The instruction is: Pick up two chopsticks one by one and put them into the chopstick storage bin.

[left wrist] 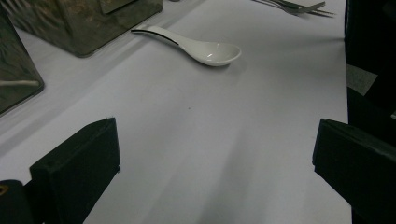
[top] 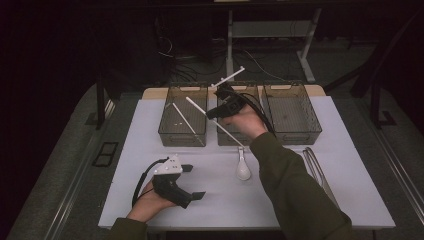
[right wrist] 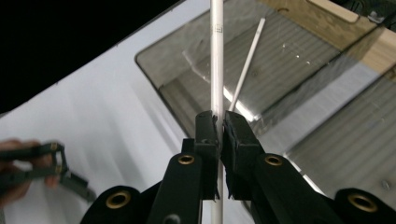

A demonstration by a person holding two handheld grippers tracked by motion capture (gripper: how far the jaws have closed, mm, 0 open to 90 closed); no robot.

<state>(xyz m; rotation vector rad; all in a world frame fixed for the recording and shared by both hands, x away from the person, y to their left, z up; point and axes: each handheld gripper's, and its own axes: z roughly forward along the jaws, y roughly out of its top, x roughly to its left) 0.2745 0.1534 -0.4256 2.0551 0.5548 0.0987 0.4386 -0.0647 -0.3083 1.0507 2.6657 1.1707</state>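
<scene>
My right gripper (top: pixel 212 113) hovers over the bins, between the left bin (top: pixel 183 116) and the middle bin (top: pixel 239 119). It is shut on a white chopstick (top: pixel 200 107), which slants from the upper left down toward the table. In the right gripper view the jaws of the right gripper (right wrist: pixel 219 123) pinch this chopstick (right wrist: pixel 216 56) near its middle. A second white chopstick (right wrist: pixel 247 60) lies in the left bin (right wrist: pixel 299 70) below. My left gripper (top: pixel 195 181) rests open at the front left of the white mat (top: pixel 220 200). Its jaws (left wrist: pixel 212 163) hold nothing. A white ceramic spoon (left wrist: pixel 205 49) lies ahead of it.
A third smoky bin (top: pixel 291 113) stands at the back right. Metal utensils (top: pixel 316 167) lie on the mat at the right, in front of that bin. The spoon (top: pixel 242 167) lies just in front of the middle bin. The person's right sleeve (top: pixel 295 195) crosses the front right of the mat.
</scene>
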